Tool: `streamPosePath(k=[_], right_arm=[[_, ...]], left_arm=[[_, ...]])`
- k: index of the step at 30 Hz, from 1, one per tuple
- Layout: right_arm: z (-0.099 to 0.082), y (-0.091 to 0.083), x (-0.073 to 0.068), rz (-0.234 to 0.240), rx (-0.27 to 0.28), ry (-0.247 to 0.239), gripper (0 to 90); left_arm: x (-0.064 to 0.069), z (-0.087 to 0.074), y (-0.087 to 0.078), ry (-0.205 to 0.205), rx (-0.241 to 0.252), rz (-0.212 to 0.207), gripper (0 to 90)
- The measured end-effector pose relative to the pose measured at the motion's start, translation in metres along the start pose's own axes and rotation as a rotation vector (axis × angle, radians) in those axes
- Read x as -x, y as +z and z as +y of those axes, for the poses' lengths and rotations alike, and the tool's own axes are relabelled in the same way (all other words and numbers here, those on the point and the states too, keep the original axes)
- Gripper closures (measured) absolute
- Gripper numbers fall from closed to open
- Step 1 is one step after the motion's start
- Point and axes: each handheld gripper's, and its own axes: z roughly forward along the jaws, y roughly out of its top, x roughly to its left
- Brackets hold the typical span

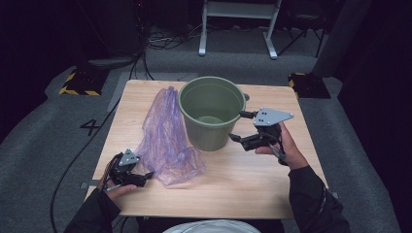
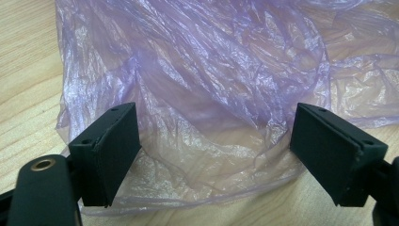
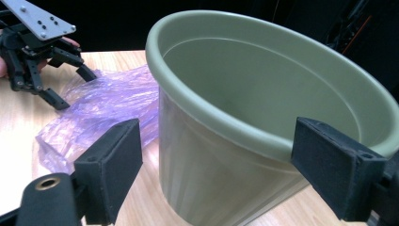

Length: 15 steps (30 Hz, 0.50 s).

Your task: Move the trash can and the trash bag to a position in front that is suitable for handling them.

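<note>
Bag (image 2: 202, 84) lies between wide left jaws; bucket (image 3: 263, 117) rim sits between wide right jaws.

You have one green bucket (image 1: 212, 112) on the table (image 1: 243, 189), toward its far edge, and one crumpled purple plastic bag (image 1: 166, 138) beside it. You hold two grippers, one left gripper (image 1: 144, 175) and one right gripper (image 1: 237, 127).

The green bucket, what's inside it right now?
The bucket looks empty: its inner wall and part of its pale bottom show bare in the high view. The near rim hides the rest of the bottom.
</note>
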Motion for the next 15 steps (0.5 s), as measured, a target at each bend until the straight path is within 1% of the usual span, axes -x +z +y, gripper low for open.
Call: streamPosePath(k=[6,7,11,12,13,14,15], right_arm=[[0.006,-0.001,-0.003,0.012,0.004,-0.014,17.5],[0.009,-0.001,-0.004,0.016,0.004,-0.023,17.4],[0.014,0.001,-0.005,0.031,0.0,-0.032,17.5],[0.017,0.004,-0.006,0.049,-0.012,-0.039,18.5],[0.017,0.004,-0.006,0.049,-0.012,-0.039,18.5],[0.019,0.006,-0.007,0.061,-0.024,-0.046,20.5],[0.022,0.012,-0.009,0.09,-0.053,-0.053,23.8]], left_arm=[[0.0,0.0,0.0,0.0,0.0,0.0,15.9],[0.0,0.0,0.0,0.0,0.0,0.0,15.9],[0.0,0.0,0.0,0.0,0.0,0.0,15.9],[0.0,0.0,0.0,0.0,-0.001,0.001,15.9],[0.0,0.0,0.0,-0.001,-0.001,0.002,15.9],[0.0,0.0,0.0,-0.002,-0.001,0.003,15.9],[0.0,0.001,0.0,0.002,-0.002,0.006,15.9]])
